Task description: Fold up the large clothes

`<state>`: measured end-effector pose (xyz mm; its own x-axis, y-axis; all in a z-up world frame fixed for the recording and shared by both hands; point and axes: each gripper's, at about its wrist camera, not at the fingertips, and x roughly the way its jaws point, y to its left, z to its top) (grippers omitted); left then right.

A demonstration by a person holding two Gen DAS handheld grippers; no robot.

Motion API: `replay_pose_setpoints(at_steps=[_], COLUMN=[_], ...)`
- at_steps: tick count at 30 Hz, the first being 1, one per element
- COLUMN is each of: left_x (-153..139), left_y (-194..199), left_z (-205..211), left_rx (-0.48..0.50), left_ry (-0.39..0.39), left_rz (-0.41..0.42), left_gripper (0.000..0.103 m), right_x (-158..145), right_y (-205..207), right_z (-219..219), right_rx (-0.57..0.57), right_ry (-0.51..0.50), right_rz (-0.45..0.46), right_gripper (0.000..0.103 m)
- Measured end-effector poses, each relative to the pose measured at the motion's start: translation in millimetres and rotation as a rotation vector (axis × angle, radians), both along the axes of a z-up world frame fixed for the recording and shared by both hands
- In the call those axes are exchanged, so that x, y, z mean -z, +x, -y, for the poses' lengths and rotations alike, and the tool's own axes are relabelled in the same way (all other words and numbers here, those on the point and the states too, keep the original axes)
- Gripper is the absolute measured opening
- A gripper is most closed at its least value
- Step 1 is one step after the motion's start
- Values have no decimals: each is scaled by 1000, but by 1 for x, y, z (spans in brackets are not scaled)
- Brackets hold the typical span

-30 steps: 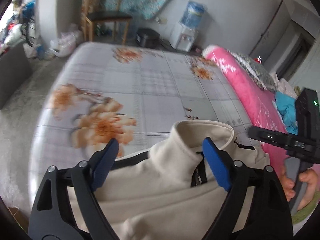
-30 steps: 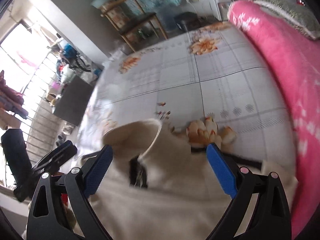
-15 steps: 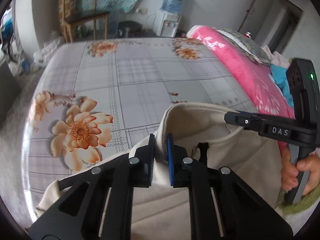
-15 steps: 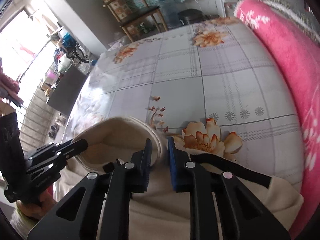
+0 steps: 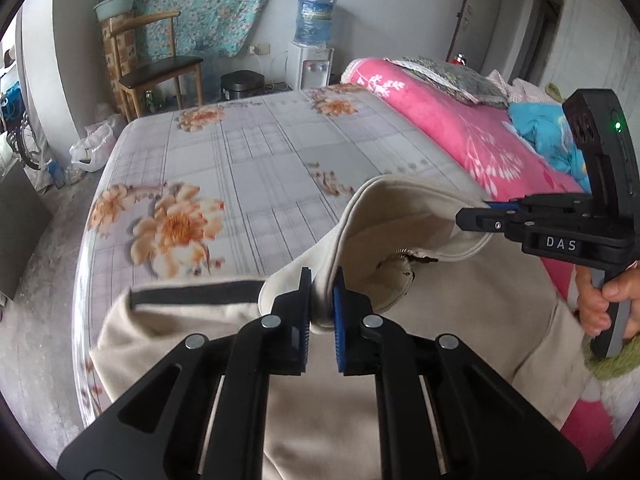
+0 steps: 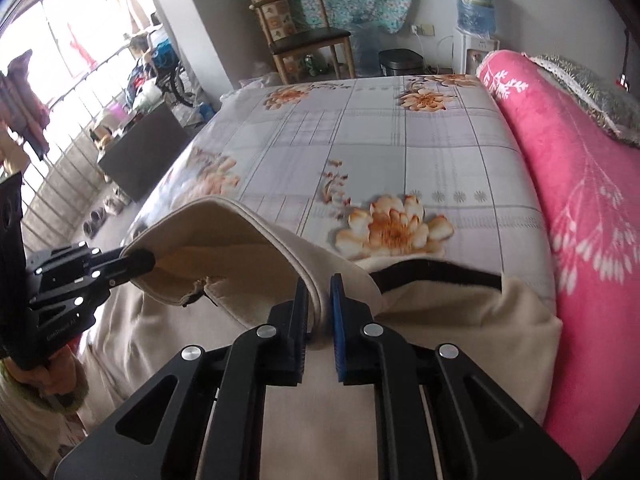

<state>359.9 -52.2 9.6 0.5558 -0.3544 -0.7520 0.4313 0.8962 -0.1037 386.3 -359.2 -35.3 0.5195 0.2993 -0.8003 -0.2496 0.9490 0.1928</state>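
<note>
A cream fleece jacket (image 5: 460,312) with a stand-up collar and black shoulder trim hangs over the near edge of the bed, also in the right wrist view (image 6: 248,360). My left gripper (image 5: 321,300) is shut on the collar's left side. My right gripper (image 6: 319,304) is shut on the collar's right side, and shows in the left wrist view (image 5: 480,216) pinching the collar rim. The left gripper shows in the right wrist view (image 6: 136,258) at the collar's other end. The collar is held up and spread between them.
The bed (image 5: 248,152) has a grey floral sheet (image 6: 360,136). A rolled pink blanket (image 5: 460,128) lies along its right side (image 6: 568,176). A wooden chair (image 5: 156,68), bin and water dispenser (image 5: 312,40) stand beyond the far end.
Both grippers went from open to shut on the jacket collar. They have since lifted it and drawn it apart, so the collar now stands open above the sheet.
</note>
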Motion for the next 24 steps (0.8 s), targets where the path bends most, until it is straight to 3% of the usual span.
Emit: replay_pose_setpoints(at_steps=[6, 7, 9, 13, 15, 17, 19, 24], left_x=[39, 42, 39, 6, -8, -12, -7, 39], left_y=[-22, -24, -32, -43, -38, -24, -9, 15], left_z=[-6, -11, -26, -54, -58, -54, -45, -21], left_rx=[10, 9, 15, 36, 19, -19, -43, -45], left_ry=[11, -3, -84, -246, -281, -286, -276, -173], left_rz=[-115, -133, -150, -73, -43, -43, -61, -189], left_gripper=[11, 16, 22, 28, 28, 28, 28, 27], right_x=[41, 48, 53, 47, 42, 29, 11, -28], right_y=[-27, -29, -35, -46, -51, -59, -67, -66], right_z=[-10, -10, -10, -11, -12, -10, -9, -10], right_rx=[-41, -44, -54, -95, -112, -119, -133, -151], right_ry=[-126, -140, -159, -185, -185, -166, -101, 74], right_rz=[-26, -29, -18, -5, -8, 4, 27, 78], right_gripper=[11, 11, 11, 15, 26, 34, 35, 36])
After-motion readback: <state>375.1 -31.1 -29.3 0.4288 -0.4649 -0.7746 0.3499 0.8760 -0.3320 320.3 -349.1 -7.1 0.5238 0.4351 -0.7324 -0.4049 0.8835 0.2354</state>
